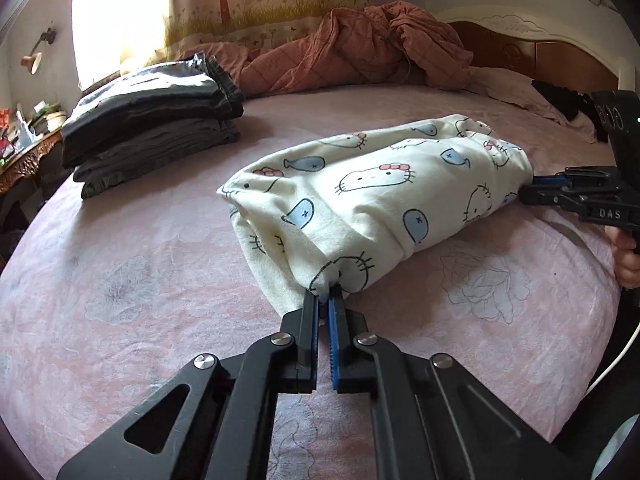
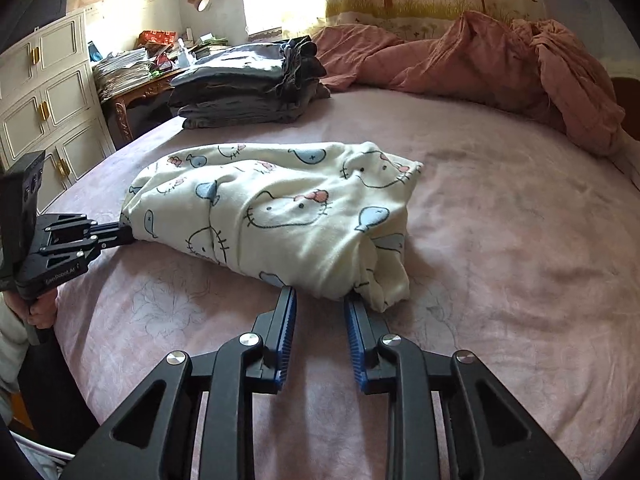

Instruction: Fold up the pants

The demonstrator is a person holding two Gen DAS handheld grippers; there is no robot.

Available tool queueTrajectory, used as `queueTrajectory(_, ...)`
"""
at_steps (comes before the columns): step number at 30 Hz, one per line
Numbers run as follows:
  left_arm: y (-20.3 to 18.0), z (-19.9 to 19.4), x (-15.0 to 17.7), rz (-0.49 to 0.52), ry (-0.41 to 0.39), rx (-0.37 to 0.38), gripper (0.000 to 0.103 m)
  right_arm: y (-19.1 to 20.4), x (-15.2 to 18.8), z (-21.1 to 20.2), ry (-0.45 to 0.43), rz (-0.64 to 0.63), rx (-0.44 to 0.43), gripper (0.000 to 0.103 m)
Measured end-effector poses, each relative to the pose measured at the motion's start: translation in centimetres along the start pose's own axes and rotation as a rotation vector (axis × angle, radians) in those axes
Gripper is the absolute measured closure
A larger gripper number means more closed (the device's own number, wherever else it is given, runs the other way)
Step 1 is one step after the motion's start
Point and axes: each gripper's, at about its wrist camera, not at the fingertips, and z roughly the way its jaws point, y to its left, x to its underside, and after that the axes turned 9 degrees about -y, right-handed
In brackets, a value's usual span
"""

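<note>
The cream cartoon-print pants (image 1: 360,196) are lying bunched in a folded bundle on the pink bed sheet (image 1: 120,280), near its front edge. A near corner is being pinched by the clenched left gripper (image 1: 325,294). The right gripper (image 2: 320,300) is being held released, fingers spread, touching the bundle's other end. A stack of dark folded clothes (image 1: 156,120) is resting at the far left.

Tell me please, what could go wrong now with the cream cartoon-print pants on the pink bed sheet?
1. The left gripper pinches only a small corner of the cream cartoon-print pants; the thin fabric might slip out if pulled.
2. The right gripper is open at the other end, its jaws not closed on cloth, so moving the pants one-sided could undo the loose fold.
3. Dragging could wrinkle the pink bed sheet.
</note>
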Motion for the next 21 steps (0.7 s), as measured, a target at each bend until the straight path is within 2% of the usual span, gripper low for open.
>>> queueTrajectory(1, 0.1, -0.2, -0.1, -0.005, -0.010, -0.009, 0.100, 0.1, -0.2, 0.1, -0.013, 0.005, 0.013, 0.097)
queueTrajectory(2, 0.3, -0.5, -0.2, -0.012, -0.019, -0.024, 0.100, 0.2, -0.3, 0.1, -0.011, 0.005, 0.020, 0.100)
queueTrajectory(6, 1.8, -1.7, -0.7, -0.058, -0.057, -0.079, 0.100, 0.5, -0.6, -1.2, -0.061, -0.017, 0.125, 0.101)
queueTrajectory(8, 2.5, -1.8, -0.9, -0.057, -0.057, -0.141, 0.100, 0.0, -0.8, -2.3, -0.091, -0.018, 0.185, 0.103)
queueTrajectory(9, 2.9, -1.7, -0.8, -0.061, -0.055, -0.148, 0.100, -0.4, -0.8, -2.9, -0.110, -0.026, 0.231, 0.103)
queueTrajectory(10, 3.2, -1.3, -0.6, -0.068, -0.037, -0.117, 0.100, -1.1, -0.9, -3.3, -0.114, -0.032, 0.259, 0.103)
queueTrajectory(11, 3.1, -1.0, -0.3, -0.058, -0.014, -0.079, 0.100, -1.8, -0.8, -3.3, -0.109, -0.014, 0.252, 0.103)
queueTrajectory(12, 2.6, -0.9, -0.1, -0.030, -0.017, -0.090, 0.100, -2.6, -0.7, -3.2, -0.098, 0.020, 0.235, 0.103)
queueTrajectory(14, 1.4, -0.9, 0.2, 0.033, -0.026, -0.135, 0.100, -3.3, -0.1, -2.7, -0.066, 0.081, 0.123, 0.103)
queueTrajectory(15, 1.2, -0.9, 0.2, 0.035, -0.034, -0.147, 0.100, -3.3, 0.0, -2.7, -0.068, 0.091, 0.099, 0.103)
queueTrajectory(21, 1.8, -0.7, 0.3, -0.003, -0.045, -0.170, 0.100, 0.3, 0.2, -2.2, -0.054, 0.011, -0.010, 0.097)
